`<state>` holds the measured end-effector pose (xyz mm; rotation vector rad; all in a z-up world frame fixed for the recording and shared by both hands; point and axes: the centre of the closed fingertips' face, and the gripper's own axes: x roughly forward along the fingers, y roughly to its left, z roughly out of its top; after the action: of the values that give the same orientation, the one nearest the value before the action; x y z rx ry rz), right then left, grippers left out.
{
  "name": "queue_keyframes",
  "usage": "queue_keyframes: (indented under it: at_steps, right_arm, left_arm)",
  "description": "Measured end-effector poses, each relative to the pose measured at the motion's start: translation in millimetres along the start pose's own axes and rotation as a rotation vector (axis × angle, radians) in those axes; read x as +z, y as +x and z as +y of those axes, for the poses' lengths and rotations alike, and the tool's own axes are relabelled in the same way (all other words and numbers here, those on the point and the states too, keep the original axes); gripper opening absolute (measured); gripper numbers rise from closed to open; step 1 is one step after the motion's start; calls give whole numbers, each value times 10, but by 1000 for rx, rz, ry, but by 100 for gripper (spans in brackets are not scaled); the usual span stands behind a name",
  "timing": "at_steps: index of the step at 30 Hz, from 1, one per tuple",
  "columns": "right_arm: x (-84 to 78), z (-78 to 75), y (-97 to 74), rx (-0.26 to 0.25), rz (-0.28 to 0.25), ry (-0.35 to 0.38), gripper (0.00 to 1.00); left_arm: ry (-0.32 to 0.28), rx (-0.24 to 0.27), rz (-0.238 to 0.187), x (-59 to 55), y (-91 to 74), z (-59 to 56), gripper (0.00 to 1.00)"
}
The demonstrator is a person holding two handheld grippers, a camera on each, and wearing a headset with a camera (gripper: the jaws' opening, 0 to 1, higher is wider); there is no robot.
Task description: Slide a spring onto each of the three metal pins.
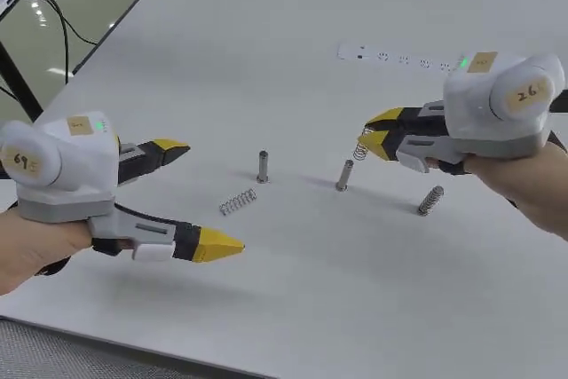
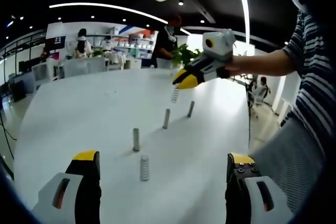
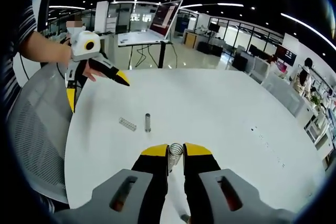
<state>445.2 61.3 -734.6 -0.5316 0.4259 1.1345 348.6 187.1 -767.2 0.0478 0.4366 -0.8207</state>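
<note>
White tabletop (image 1: 266, 33) in an open office carries the work. Above it, the right tool (image 1: 377, 137) is pinching a spring (image 1: 360, 150) by one end, hanging just above and beside the middle pin (image 1: 344, 175). Recommended: align the spring axis with the pin, centre the bottom coil over the tip, lower, then release. The left tool (image 1: 210, 194) is spread wide near the loose spring (image 1: 238, 202), which lies beside the bare left pin (image 1: 263, 166). The third pin (image 1: 430, 201) already carries a spring.
</note>
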Motion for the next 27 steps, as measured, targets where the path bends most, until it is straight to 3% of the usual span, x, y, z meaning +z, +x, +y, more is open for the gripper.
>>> queue_keyframes:
  at_steps: [14, 27]
  right_arm:
    - [-122, -19, 147, 10, 41, 7, 7]
    - [-155, -10, 221, 13, 41, 30, 7]
  left_arm:
    - [-14, 11, -1, -33, -30, 19, 98]
    - [-24, 6, 2, -61, -36, -10, 98]
